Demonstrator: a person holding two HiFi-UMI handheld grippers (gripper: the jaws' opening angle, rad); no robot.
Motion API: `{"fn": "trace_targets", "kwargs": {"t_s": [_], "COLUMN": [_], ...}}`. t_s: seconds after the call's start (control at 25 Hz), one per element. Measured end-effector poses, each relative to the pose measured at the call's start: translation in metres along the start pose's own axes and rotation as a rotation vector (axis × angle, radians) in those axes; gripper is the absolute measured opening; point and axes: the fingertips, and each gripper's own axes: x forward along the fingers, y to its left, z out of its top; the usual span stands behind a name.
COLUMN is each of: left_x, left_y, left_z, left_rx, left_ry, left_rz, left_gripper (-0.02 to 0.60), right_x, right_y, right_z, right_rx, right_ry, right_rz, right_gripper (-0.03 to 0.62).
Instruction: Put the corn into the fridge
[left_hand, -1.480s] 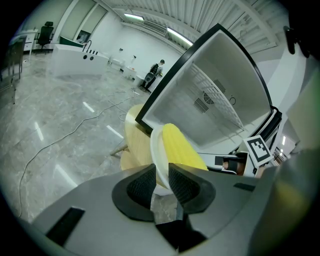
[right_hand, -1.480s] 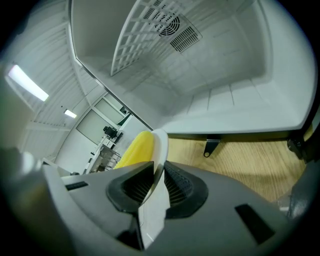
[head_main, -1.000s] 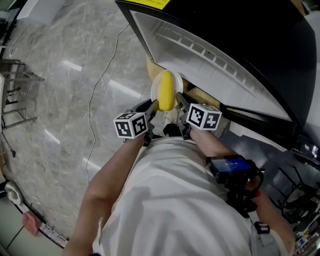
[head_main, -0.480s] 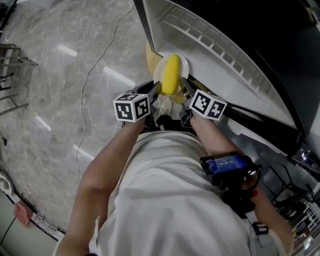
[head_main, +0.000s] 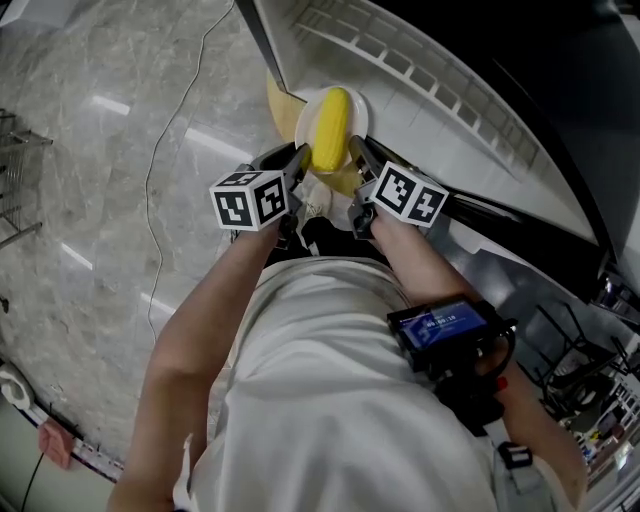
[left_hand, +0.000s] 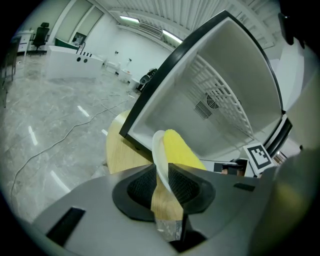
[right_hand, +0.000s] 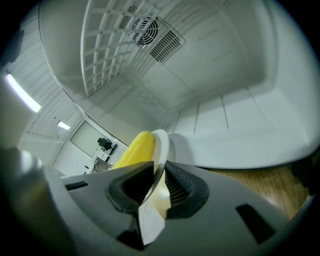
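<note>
Over the last second the plate and corn have moved up to the mouth of the open fridge (head_main: 450, 110), whose white interior now lies just ahead. A round wooden desk (head_main: 278, 104) shows beneath. The white plate (head_main: 358, 108) hangs above that desk, outside the compartment, with the corn (head_main: 330, 128) lying loose along it. The left tongs (left_hand: 161, 172) are pinched on the plate's near-left rim and the right tongs (right_hand: 159, 170) on its near-right rim. Only thin edges are held, so uneven hands could tip the plate and roll the cob off, or knock it against the fridge frame.
</note>
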Motion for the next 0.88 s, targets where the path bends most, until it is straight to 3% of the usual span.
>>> {"fn": "trace_targets", "kwargs": {"t_s": [0.44,0.88], "left_x": [0.027,0.067], "left_y": [-0.013,-0.013], "left_z": [0.022,0.039], "left_rx": [0.021,0.085], "left_ry": [-0.021,-0.003], "left_rz": [-0.062,-0.058], "left_gripper": [0.080,0.080], "right_x": [-0.002,0.011], "right_y": [-0.017,-0.042], "right_z": [0.027,0.052], "right_rx": [0.036,0.078], "right_ry": [-0.067,-0.128], "right_rz": [-0.048,-0.120], "right_gripper": [0.057,0.057]}}
